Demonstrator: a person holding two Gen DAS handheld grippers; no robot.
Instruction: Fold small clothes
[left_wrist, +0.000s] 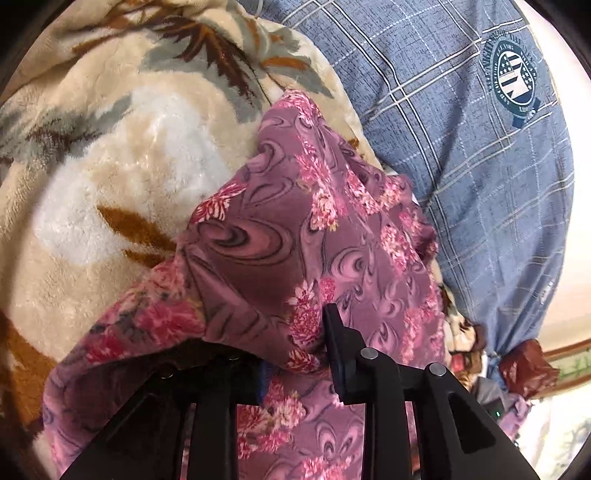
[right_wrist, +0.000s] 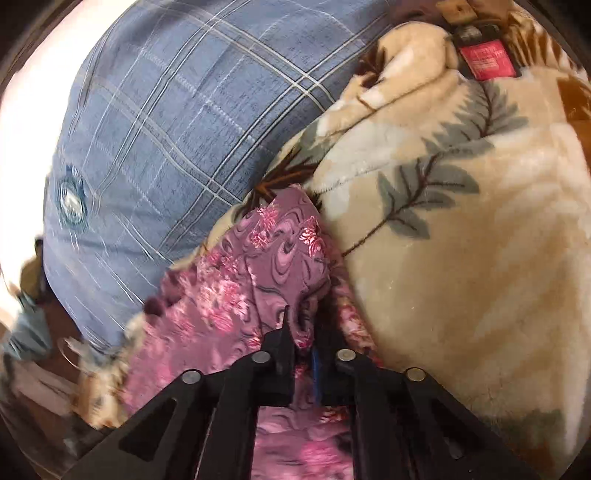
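- Mauve floral fabric: the small garment (left_wrist: 295, 240) is bunched up on the cream plush blanket (left_wrist: 110, 166), with the blue plaid pillow (left_wrist: 461, 166) just behind it.
- Your left tool (left_wrist: 295, 354): the cloth drapes over its left finger and hides it; only the right finger (left_wrist: 338, 350) shows, black, with the fabric lying against its inner side.
- Left tool is partly parted with the garment between the fingers. You cannot tell from this view whether the pads are pressing on it.
- Your right tool (right_wrist: 303, 332): fingers clenched together on a fold of the same garment (right_wrist: 258, 280). The fabric edge rises out from between the tips and a blue pad strip shows in the narrow slot.
- In the right wrist view the garment runs from under the tool up towards the seam where the blanket (right_wrist: 461, 240) meets the pillow (right_wrist: 166, 129); the blanket bulks up on the right, touching the cloth.
- A red label (right_wrist: 487, 61) sits on the blanket edge, far top right, well apart from the garment.
- Left side of the right wrist view is motion-blurred; nothing readable there.
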